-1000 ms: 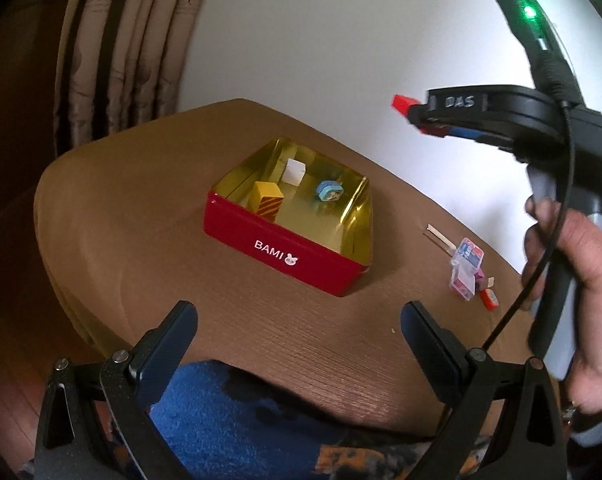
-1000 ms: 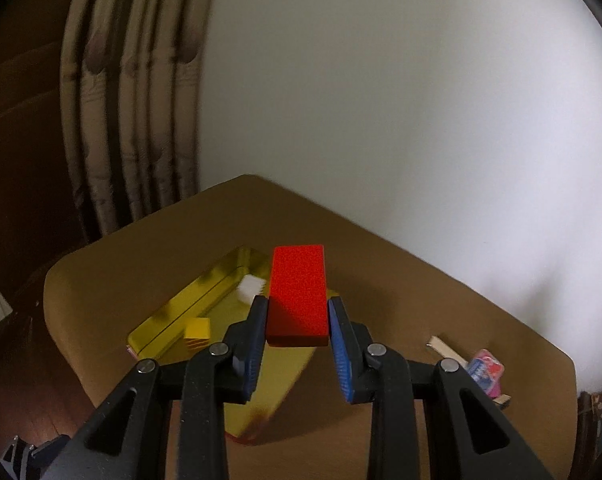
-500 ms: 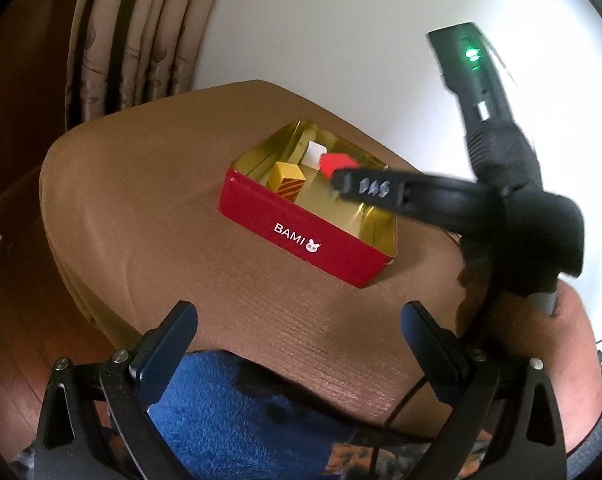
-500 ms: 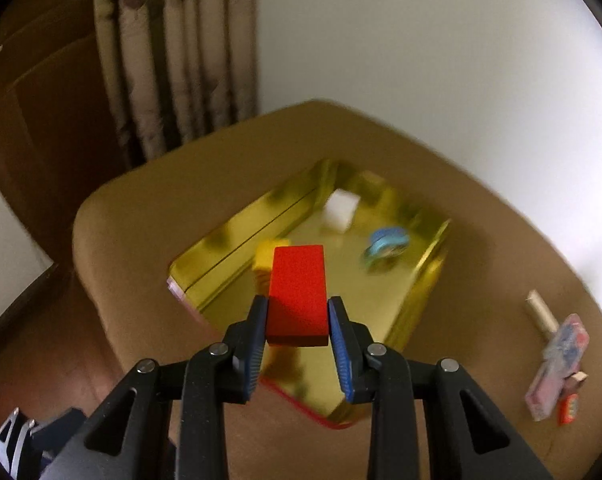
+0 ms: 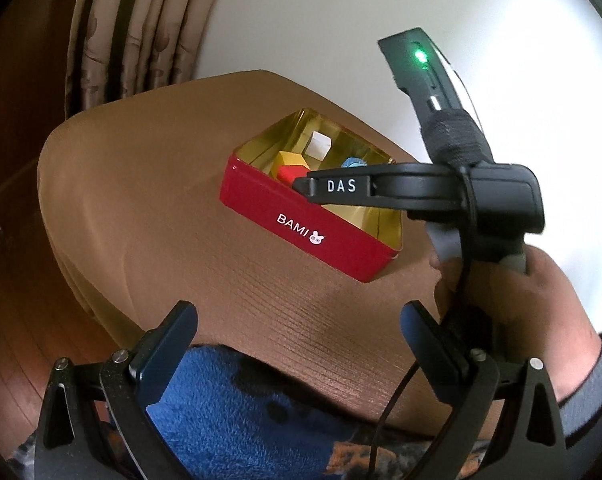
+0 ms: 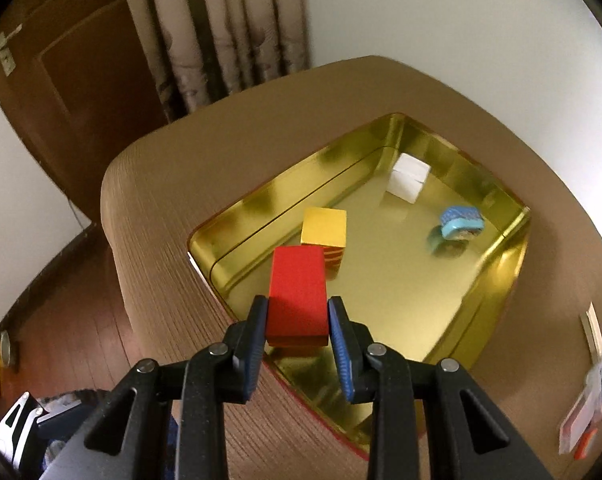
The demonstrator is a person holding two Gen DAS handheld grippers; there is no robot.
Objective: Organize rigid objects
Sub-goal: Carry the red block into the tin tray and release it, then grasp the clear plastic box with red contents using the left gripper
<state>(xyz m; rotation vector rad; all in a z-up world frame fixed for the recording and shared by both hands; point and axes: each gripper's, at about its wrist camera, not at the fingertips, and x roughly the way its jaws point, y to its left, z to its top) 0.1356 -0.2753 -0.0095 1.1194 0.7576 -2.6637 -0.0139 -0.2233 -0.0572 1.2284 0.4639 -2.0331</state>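
Right wrist: smooth rectangular red block (image 6: 298,292)

1. Tin (image 5: 321,240): red outside, gold inside, white "BAMI" lettering.
2. Block (image 6: 297,292): plain red.
3. Cube (image 6: 324,227): yellow top, red-striped side.
4. Box (image 6: 408,176): white.
5. Table (image 5: 141,200): brown.

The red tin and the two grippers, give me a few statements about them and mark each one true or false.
1. The right gripper is shut on the red block. True.
2. The left gripper holds a yellow block. False: it is open and holds nothing.
3. The red tin has nothing in it. False: a yellow block, a white cube and a blue piece lie inside.
4. The red block is over the tin's near corner. True.
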